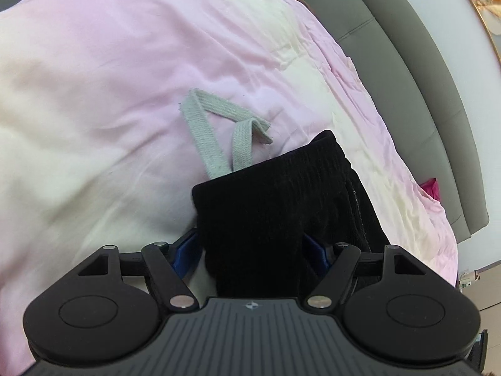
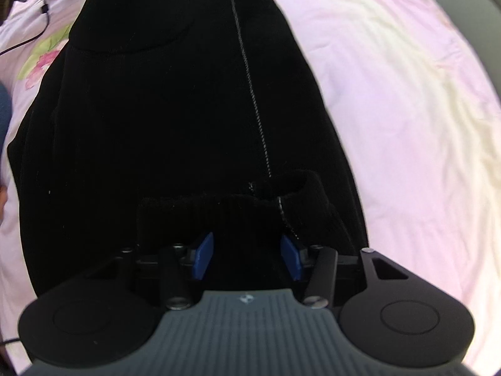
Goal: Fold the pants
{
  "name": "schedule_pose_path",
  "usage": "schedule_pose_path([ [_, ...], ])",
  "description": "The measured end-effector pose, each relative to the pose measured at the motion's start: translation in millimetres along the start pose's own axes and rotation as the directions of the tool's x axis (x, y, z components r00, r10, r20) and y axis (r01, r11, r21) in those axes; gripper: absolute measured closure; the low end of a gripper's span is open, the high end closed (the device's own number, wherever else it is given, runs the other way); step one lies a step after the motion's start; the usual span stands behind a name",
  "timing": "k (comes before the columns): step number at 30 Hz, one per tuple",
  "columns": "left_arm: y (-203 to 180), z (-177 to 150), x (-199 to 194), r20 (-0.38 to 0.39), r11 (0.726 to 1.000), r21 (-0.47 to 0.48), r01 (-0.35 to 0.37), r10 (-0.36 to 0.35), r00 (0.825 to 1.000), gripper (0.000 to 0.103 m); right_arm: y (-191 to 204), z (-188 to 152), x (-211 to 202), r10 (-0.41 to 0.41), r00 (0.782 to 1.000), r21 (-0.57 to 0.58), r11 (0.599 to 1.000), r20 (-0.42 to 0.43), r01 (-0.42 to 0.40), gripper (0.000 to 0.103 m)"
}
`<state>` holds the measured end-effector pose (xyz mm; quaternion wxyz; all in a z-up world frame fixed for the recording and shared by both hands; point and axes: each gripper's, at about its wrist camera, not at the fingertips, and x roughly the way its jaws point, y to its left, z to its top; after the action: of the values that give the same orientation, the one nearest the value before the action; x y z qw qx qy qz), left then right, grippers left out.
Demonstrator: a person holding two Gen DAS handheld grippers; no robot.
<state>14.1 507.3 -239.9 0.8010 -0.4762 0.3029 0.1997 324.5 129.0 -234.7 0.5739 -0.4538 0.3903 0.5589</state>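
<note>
Black pants lie on pink bed. L gripper pinches the pants' waist end; grey string sticks out. R gripper pinches the pants too.

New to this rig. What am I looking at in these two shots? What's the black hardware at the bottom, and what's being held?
No robot arm: a person holds a two-finger gripper in each hand, each with a fisheye camera looking along its fingers. The black hardware is the gripper body. In the left wrist view, the left gripper clamps the waistband of the black pants; their grey drawstring lies on the pink bedspread. In the right wrist view, the right gripper pinches a cuffed pants edge, the rest spread across the bed.
</note>
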Motion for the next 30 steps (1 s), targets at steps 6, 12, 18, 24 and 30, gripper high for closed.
schedule_pose_path([
  [6,-17.6,-2.2,-8.8,0.046,0.999,0.027,-0.031,0.03,0.998,0.063,-3.6,10.6,17.6,0.027,0.997,-0.07,0.997,-0.076,-0.033,0.052],
  [12,-81.9,-0.5,-54.5,0.127,0.99,0.138,0.018,-0.036,0.991,0.072,-5.7,12.7,18.3,0.009,0.999,-0.002,1.0,-0.045,-0.009,0.053],
  [18,-194.7,-15.6,-96.3,0.136,0.941,0.334,0.05,-0.101,0.986,0.073,-6.3,3.8,-2.9,-0.038,0.999,0.167,0.985,0.011,0.035,0.051],
  [24,-316.7,-69.1,-111.9,0.101,0.854,0.507,0.118,-0.194,0.976,0.073,-14.0,-55.7,-64.0,-0.037,0.986,0.388,0.921,0.162,-0.03,0.038],
  [30,-426.3,-151.4,-90.8,0.019,0.731,0.663,0.16,-0.231,0.973,0.073,3.2,-123.9,-98.8,-0.087,0.974,0.494,0.869,0.208,-0.028,0.038],
])
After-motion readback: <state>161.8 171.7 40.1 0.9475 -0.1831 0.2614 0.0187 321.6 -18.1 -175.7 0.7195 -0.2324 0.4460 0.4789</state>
